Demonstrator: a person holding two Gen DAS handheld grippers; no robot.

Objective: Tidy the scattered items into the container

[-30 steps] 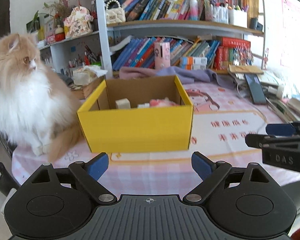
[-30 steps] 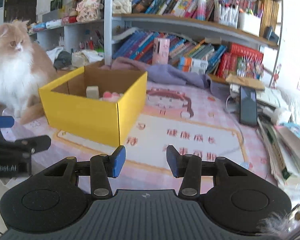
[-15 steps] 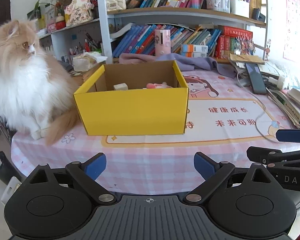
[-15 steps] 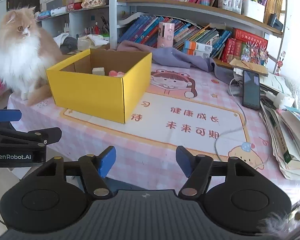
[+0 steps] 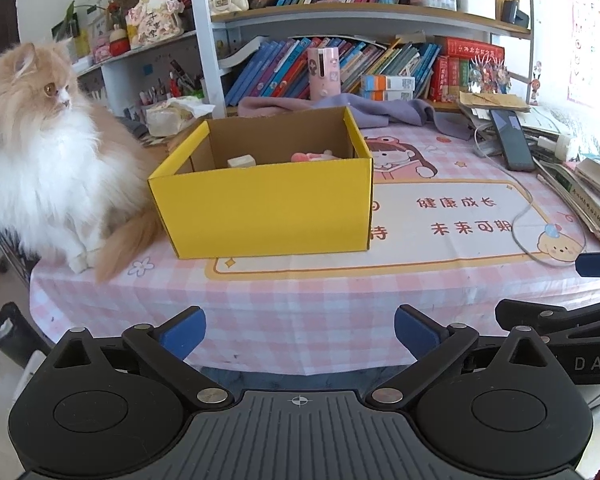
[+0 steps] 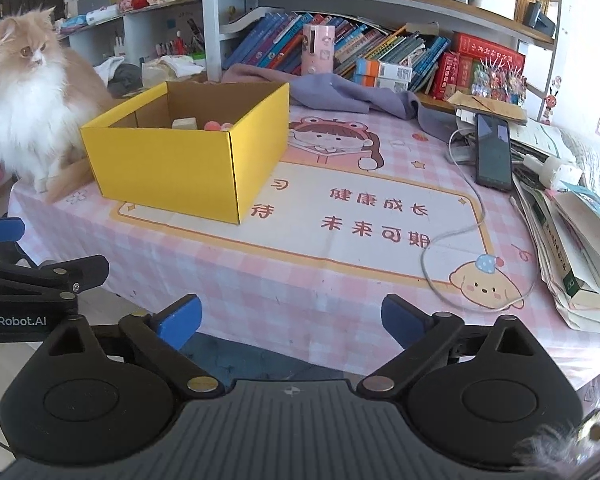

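Yellow cardboard box [image 5: 268, 208] on checked pink cloth [image 5: 300, 304], fluffy cat [image 5: 40, 160] beside, both tools [image 5: 300, 330] [image 6: 291, 320] spread wide, empty.

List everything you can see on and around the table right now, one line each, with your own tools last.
box: 1, yellow cardboard, open top, on the table's left half
block: 1, beige, inside the box
pink item: 1, inside the box, kind unclear
cat: 1, orange and white, sitting at the table's left corner beside the box
tablecloth: 1, pink check with cartoon print, covering the table
phone: 1, dark, right side, white cable attached
cloth: 1, lilac, behind the box
paper stack: 1, right edge
bookshelf: 1, white, full of books, behind the table
left tool: 1, black with blue pads, open, empty
right tool: 1, same, open, empty
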